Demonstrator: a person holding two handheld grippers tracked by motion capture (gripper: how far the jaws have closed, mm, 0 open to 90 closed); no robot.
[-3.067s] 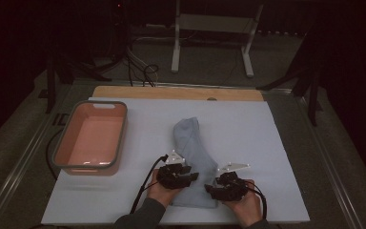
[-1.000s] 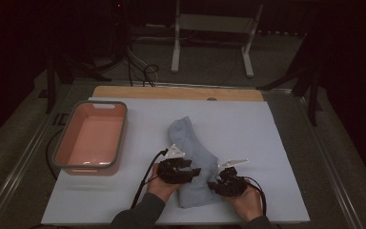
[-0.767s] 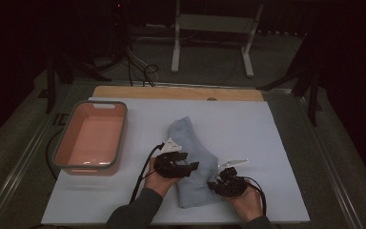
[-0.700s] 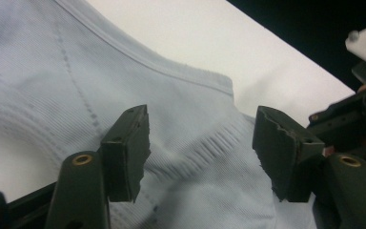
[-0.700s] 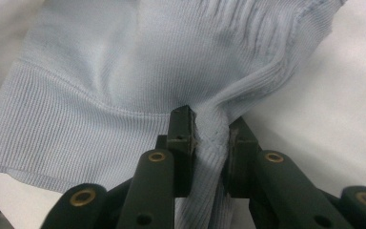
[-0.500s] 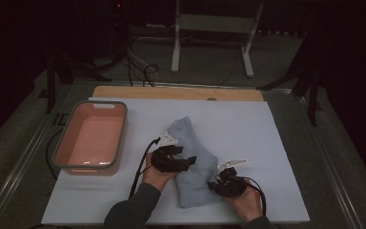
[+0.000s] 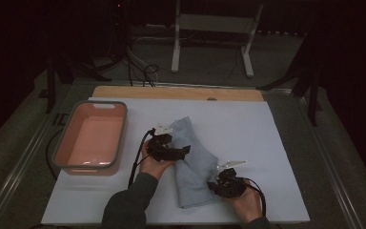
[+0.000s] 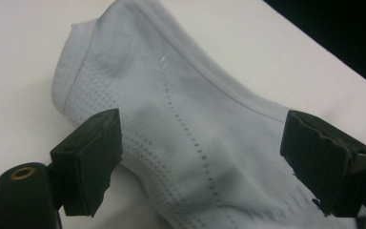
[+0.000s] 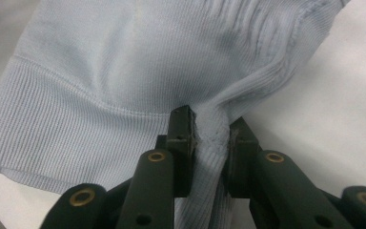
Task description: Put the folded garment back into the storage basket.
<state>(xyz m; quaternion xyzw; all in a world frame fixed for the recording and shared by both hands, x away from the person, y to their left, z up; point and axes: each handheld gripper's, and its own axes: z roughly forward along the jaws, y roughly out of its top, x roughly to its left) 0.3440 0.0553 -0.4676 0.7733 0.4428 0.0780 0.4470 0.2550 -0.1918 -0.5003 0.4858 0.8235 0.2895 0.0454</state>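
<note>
Looks like laying out or folding a pale blue sock (image 7: 195, 164) on the white mat (image 7: 276, 143), and judged to be about midway through.

Right gripper (image 7: 215, 182): closed down narrow on a pinched ridge of the sock's ribbed cuff. Seen along the right gripper (image 9: 209, 129) itself, cloth squeezed between both pads, with the rest of the sock (image 9: 124, 62) fanning out ahead of the jaws and to their left, flat on the mat.

Left gripper (image 7: 183, 151): jaws just been opening, now spread wide and gripping nothing. Seen along the left gripper (image 8: 202, 143), the perforated knit of the sock (image 8: 186, 119) lying slack under and between the two pads, touching neither, its rounded end just beyond the left-hand pad.

Done so far, going by how things lie: cuff end pinned by the right gripper, far part of the sock let go by the left and resting on the mat at an angle to the near part, bent at the middle.

Left to do, as a guess: a fresh hold for the left gripper further along, then flattening or doubling the sock over. Possibly a move into the pink tub (image 7: 89, 168) after that, empty and well off to the left gripper's outer side. Nothing in the tub yet.
</note>
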